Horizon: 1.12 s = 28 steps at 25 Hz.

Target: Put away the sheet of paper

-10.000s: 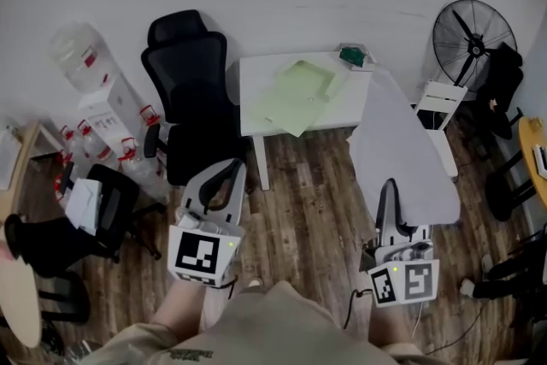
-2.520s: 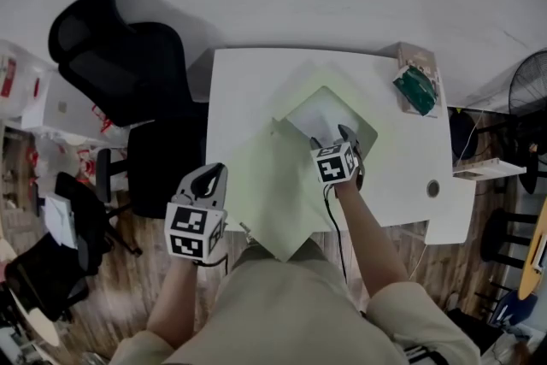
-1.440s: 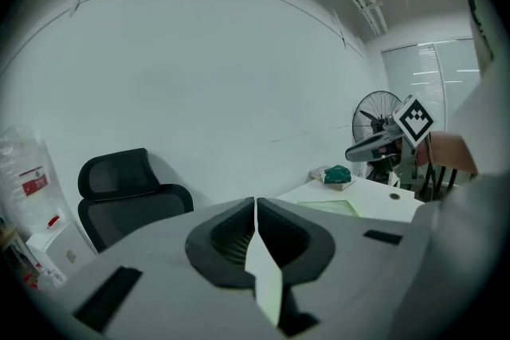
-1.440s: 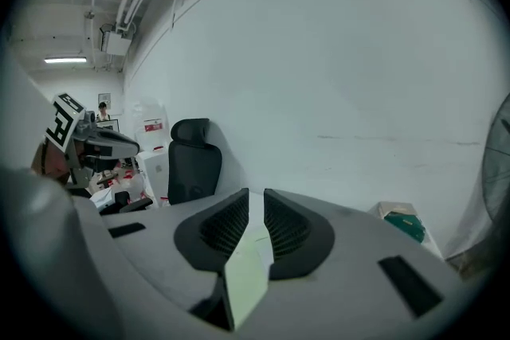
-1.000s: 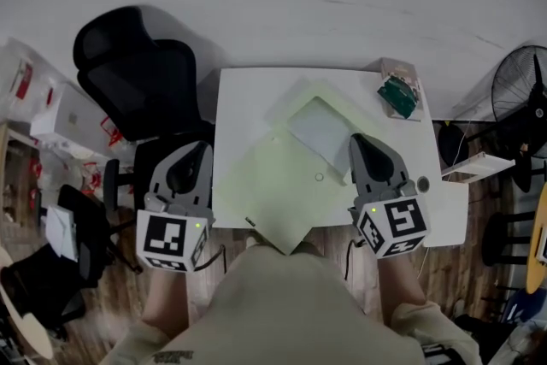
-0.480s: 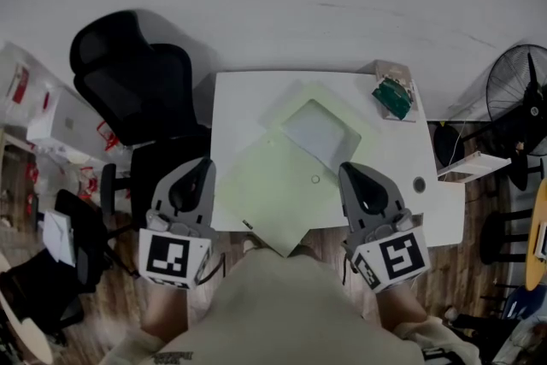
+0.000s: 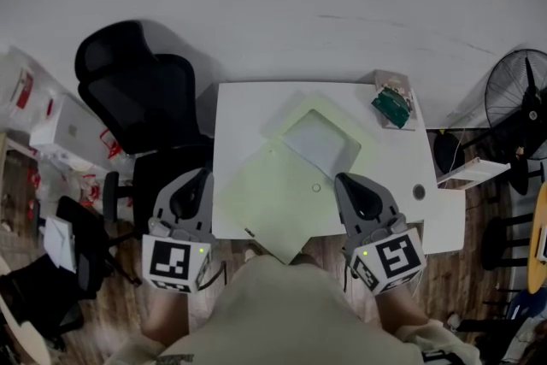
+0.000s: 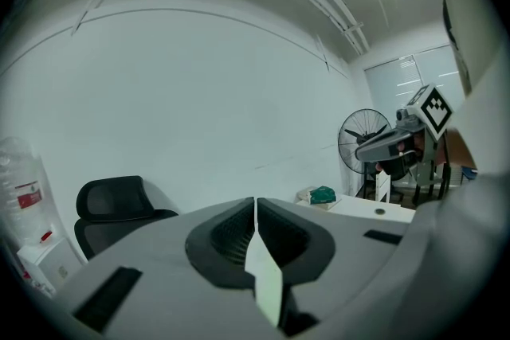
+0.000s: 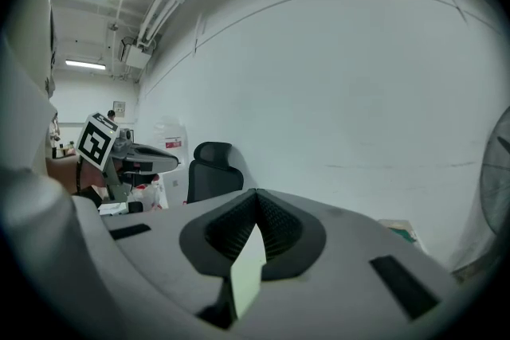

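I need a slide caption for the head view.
Jaws shut, the left gripper and right gripper face a white table holding a green folder.

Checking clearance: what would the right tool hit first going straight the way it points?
Probably the white wall; the right tool looks aimed above the table, right of the black chair, though depth is unclear.
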Each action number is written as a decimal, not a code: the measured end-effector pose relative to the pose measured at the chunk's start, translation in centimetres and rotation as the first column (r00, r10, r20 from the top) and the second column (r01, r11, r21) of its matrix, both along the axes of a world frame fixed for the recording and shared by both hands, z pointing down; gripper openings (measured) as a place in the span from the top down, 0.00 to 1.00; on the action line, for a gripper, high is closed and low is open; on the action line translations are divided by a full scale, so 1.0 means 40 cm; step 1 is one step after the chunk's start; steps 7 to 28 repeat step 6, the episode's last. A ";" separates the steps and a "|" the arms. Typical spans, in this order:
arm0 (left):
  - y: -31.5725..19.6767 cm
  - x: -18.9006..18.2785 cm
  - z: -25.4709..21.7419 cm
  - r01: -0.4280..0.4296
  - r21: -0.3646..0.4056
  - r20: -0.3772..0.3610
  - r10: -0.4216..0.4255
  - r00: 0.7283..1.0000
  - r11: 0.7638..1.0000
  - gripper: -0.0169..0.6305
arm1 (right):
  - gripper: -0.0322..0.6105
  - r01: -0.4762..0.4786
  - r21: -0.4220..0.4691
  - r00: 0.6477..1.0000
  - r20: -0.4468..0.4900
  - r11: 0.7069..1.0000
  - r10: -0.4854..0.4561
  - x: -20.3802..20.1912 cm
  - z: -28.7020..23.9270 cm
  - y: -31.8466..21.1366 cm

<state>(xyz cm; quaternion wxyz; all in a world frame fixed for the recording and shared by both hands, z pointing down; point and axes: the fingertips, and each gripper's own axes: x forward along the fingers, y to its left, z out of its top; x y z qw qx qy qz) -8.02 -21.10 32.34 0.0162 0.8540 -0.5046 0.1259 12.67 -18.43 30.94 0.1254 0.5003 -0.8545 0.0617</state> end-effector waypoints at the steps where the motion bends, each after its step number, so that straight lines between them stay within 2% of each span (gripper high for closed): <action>1: 0.000 -0.001 0.001 0.002 -0.003 0.001 -0.002 1.000 1.000 0.93 | 0.91 0.002 -0.008 1.000 0.017 1.000 -0.002 -0.001 -0.001 0.000; 6: -0.007 0.001 0.004 -0.009 -0.013 0.016 0.009 1.000 1.000 0.93 | 0.91 -0.002 -0.016 0.999 0.047 1.000 0.003 -0.010 -0.001 -0.005; 28: -0.007 0.001 0.004 -0.009 -0.013 0.016 0.009 1.000 1.000 0.93 | 0.91 -0.002 -0.016 0.999 0.047 1.000 0.003 -0.010 -0.001 -0.005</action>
